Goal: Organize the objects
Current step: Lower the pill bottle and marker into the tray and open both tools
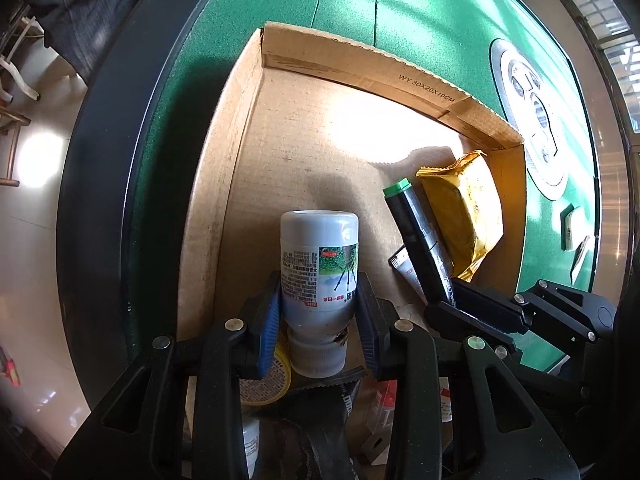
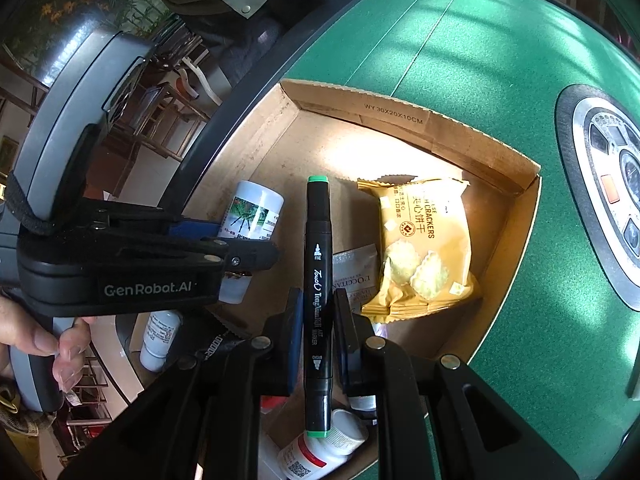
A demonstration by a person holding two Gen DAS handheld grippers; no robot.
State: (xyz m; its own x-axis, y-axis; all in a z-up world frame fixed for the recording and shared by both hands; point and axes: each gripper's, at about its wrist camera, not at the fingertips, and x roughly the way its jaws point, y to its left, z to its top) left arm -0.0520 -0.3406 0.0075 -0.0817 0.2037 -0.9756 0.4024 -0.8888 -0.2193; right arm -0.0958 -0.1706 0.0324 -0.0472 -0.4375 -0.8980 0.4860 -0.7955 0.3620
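Note:
An open cardboard box sits on a green table. My left gripper is shut on a white bottle with a green label, held over the box's left part, cap towards the camera. The bottle also shows in the right wrist view. My right gripper is shut on a black marker with green ends, held over the box's middle. The marker also shows in the left wrist view. A yellow cracker packet lies in the box at the right.
A small white sachet lies under the marker beside the packet. Other white bottles and a yellow-lidded jar lie near the box's front. The green table has a round control panel at the right and a dark rim.

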